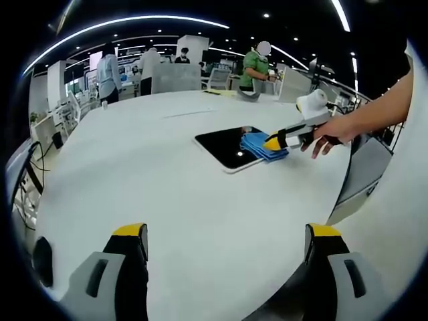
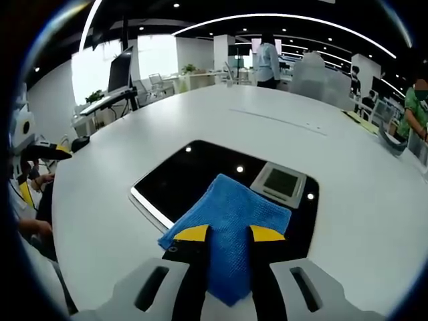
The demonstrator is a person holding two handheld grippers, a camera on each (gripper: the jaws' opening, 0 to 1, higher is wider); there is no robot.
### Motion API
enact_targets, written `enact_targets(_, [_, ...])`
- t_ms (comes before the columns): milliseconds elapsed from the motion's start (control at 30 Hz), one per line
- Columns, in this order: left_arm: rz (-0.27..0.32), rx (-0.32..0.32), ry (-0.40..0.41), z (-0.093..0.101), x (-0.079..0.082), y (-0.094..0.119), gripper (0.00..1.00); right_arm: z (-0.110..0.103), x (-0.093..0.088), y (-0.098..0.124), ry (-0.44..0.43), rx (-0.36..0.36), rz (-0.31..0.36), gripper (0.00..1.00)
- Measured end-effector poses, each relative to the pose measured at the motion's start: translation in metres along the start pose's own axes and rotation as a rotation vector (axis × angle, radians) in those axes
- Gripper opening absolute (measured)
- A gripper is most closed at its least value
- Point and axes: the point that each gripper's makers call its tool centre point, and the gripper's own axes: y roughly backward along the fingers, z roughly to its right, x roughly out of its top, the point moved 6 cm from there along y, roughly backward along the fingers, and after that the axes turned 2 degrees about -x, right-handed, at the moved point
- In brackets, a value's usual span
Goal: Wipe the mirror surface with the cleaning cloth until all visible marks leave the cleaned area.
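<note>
The mirror (image 2: 200, 180) lies flat on the white tabletop (image 2: 374, 200), a dark rectangular pane reflecting ceiling lights. A small grey square object (image 2: 279, 182) sits on its far right part. The blue cleaning cloth (image 2: 227, 231) is draped over the mirror's near corner, and the right gripper (image 2: 227, 234) has its yellow-tipped jaws closed on a fold of it, holding the cloth against the glass. In the left gripper view the same scene shows from across the tabletop: the mirror (image 1: 231, 148), the cloth (image 1: 262, 146) at its right end, and the right gripper (image 1: 294, 134) held by a person's hand (image 1: 331, 130).

The left gripper (image 1: 227, 244) hangs well apart from the mirror over bare tabletop, its jaws spread wide with nothing between them.

Whether marks remain on the glass cannot be told from these views, so most of the pane looks not yet covered by the cloth.

The likely risks: the mirror appears unsecured, so a hard stroke could push it along the smooth tabletop; the cloth overhangs the near edge and could bunch or slip from the jaws; a sweep to the far right could knock the grey square.

There is open tabletop on all sides of the mirror, with people and desks well beyond the far rim.
</note>
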Motion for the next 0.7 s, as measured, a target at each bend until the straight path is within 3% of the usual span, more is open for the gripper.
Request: enact_targets(700, [0.004, -0.003, 0.005, -0.0024, 0.0010, -0.0009, 0.98, -0.0087, 0.0042, -0.0038, 0.000, 0.006, 0.002, 0.19])
